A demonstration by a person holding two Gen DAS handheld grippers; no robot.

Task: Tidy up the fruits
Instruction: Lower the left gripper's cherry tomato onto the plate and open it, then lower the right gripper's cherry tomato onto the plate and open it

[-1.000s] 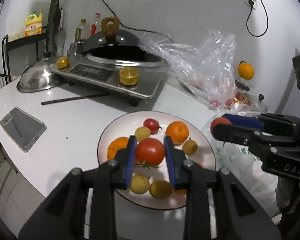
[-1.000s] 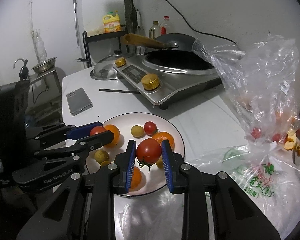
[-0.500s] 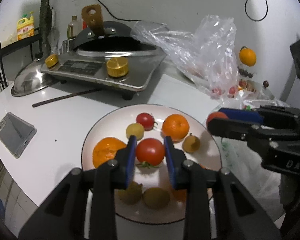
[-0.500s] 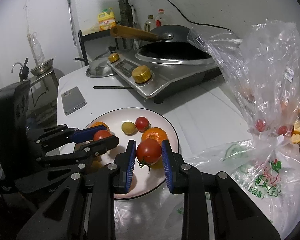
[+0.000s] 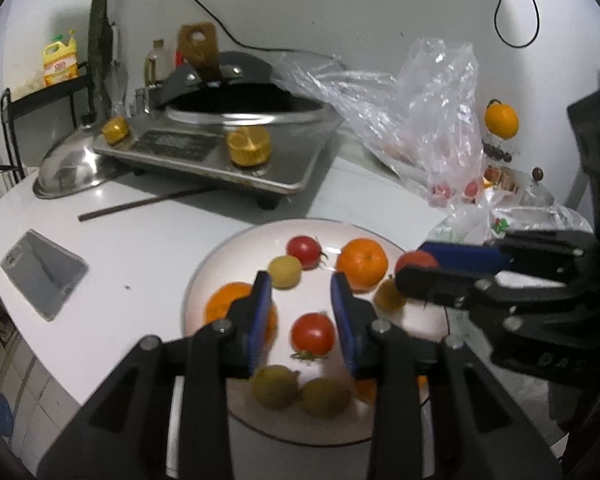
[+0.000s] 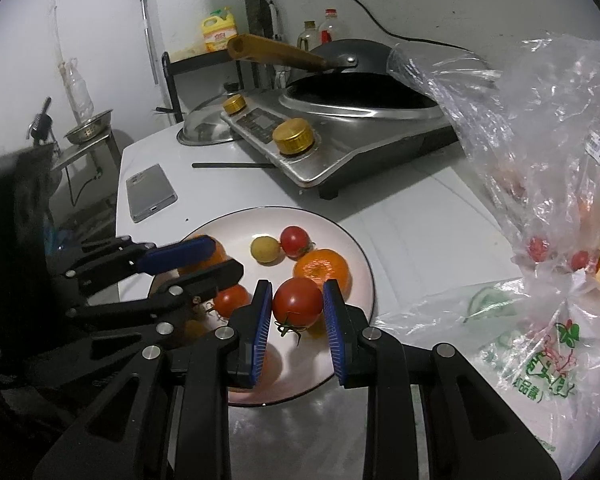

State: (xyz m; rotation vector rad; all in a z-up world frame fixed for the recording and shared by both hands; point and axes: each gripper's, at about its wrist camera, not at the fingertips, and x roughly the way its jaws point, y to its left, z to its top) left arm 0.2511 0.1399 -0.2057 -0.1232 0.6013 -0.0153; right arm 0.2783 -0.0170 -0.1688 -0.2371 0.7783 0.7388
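Fruits lie on the round white plate (image 5: 204, 280) near the front of the white counter (image 5: 140, 248): red tomatoes, oranges and small yellow-green fruits. The left gripper (image 5: 300, 300) stands with its blue pads wide apart, and a red tomato (image 5: 313, 334) lies on the plate between them, touching neither pad. The right gripper (image 6: 296, 312) holds another red tomato with a green stem (image 6: 297, 307) between its blue pads, above the near right part of the plate. A crumpled clear plastic bag (image 6: 540, 152) stands to the right, and a steel stove with gold knobs (image 6: 340, 140) is far behind.
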